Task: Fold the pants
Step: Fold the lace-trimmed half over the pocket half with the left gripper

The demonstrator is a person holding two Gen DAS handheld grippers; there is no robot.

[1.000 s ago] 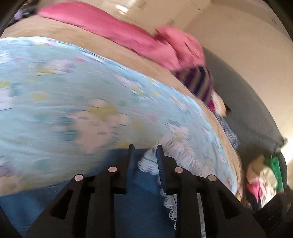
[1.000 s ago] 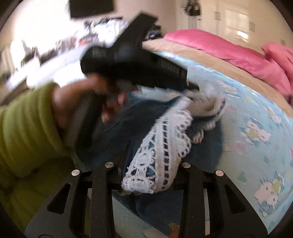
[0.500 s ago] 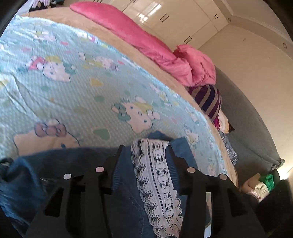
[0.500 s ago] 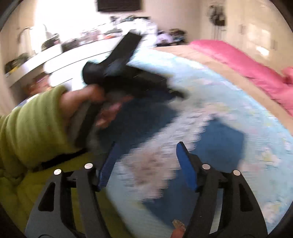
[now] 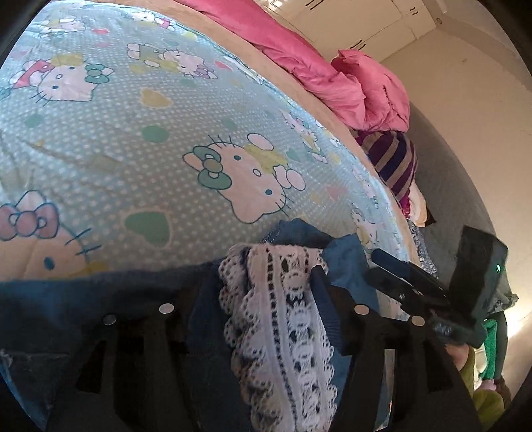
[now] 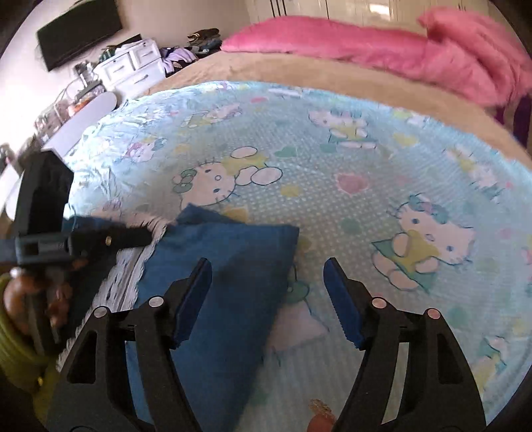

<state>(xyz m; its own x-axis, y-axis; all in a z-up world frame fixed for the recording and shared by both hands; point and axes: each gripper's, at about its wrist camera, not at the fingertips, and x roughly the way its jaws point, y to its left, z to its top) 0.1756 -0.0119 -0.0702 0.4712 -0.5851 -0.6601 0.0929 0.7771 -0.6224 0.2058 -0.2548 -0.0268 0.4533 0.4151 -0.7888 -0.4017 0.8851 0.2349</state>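
Blue denim pants with a white lace strip lie on a light blue cartoon-cat bedsheet. My left gripper is over the pants, its jaws apart with the lace strip and denim lying between them. It also shows at the left of the right wrist view. My right gripper is open and empty, its left finger over the folded denim leg, its right finger over the bare sheet. The right gripper also shows at the right of the left wrist view.
A pink duvet and a striped cushion lie at the far side of the bed. A grey sofa stands beyond. White drawers and a dark screen are at the far left of the room.
Both grippers have opened and let the lace-edged pants drop onto the sheet. The right gripper has pulled away to the right; the pants now lie flat.
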